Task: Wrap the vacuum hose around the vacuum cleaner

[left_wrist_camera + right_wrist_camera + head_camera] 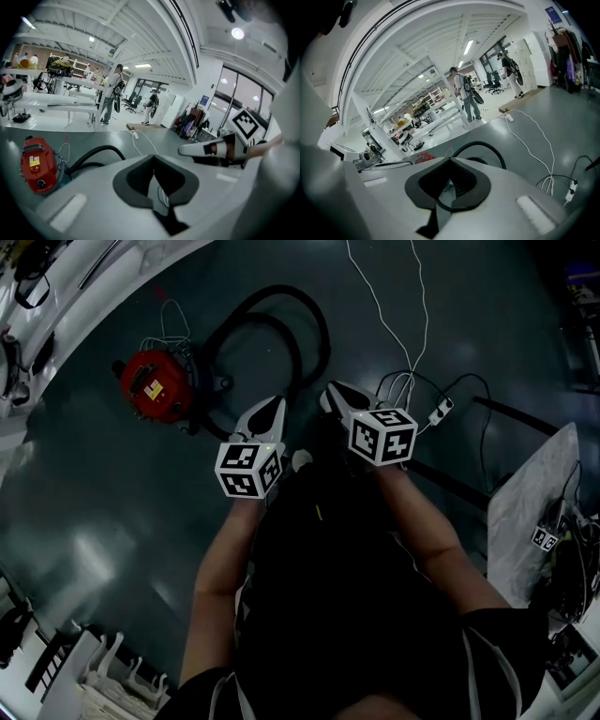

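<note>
Vacuum hose [103, 147] unwound; the left gripper [275, 405] and right gripper [332, 392], both pressed together and empty, hover above the surface; just ahead the hose lies in slack loops, trailing left to the red vacuum cleaner [155, 387], nearer the left gripper.

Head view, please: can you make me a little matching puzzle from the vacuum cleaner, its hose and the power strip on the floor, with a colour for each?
Things:
1. vacuum cleaner
2. hose
3. power strip

Colours:
A. white
B. red
C. black

Pairs: 1-B, 2-C, 3-A.
</note>
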A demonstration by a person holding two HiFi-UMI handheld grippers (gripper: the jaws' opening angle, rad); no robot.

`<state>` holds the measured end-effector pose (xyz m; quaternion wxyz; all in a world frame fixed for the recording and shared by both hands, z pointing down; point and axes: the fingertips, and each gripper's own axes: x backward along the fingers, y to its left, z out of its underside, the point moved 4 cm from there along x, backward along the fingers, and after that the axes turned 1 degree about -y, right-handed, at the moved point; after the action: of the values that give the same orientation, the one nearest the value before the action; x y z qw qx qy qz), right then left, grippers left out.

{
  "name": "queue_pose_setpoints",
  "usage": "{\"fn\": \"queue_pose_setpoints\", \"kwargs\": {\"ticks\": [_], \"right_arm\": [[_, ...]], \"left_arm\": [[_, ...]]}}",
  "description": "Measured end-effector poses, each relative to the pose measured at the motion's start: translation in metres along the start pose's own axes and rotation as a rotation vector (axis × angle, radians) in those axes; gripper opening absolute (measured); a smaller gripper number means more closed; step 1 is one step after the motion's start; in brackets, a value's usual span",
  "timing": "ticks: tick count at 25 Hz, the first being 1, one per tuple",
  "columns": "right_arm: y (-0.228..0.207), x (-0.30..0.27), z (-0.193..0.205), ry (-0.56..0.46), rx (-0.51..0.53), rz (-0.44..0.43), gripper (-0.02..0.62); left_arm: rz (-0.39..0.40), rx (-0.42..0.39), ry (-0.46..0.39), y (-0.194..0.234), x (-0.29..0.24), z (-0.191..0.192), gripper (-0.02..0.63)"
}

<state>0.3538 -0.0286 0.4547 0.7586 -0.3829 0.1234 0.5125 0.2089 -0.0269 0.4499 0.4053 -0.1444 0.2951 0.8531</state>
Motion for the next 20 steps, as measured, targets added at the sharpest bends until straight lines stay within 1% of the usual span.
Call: {"fn": "queue_pose_setpoints", "kwargs": {"ticks": [7,10,13,17,20], "right_arm": [[-0.033,-0.04,-0.012,0.005,0.002,0.007,-0.005],[-0.054,-0.057,-0.017,0.023,0.015,0.034,-0.005],[-0.077,-0.072,-0.02,0.051,0.026,0.068,-0.005],[-0.108,-0.095,-0.024,0.062,-0.009,0.087,-0.005],[-0.13,-0.116,-0.025,0.067,-0.039,0.08,-0.005]], "left_arm": [[0.011,-0.052,0.039,0.013,-0.044,-0.001,0.008],[-0.001,-0.068,0.035,0.021,-0.064,-0.001,0.008],[0.009,-0.058,0.053,0.027,-0.09,0.001,0.008],[0.021,-0.061,0.096,0.03,-0.129,0.006,0.008],[0.024,-0.07,0.131,0.029,-0.162,0.01,0.008]]}}
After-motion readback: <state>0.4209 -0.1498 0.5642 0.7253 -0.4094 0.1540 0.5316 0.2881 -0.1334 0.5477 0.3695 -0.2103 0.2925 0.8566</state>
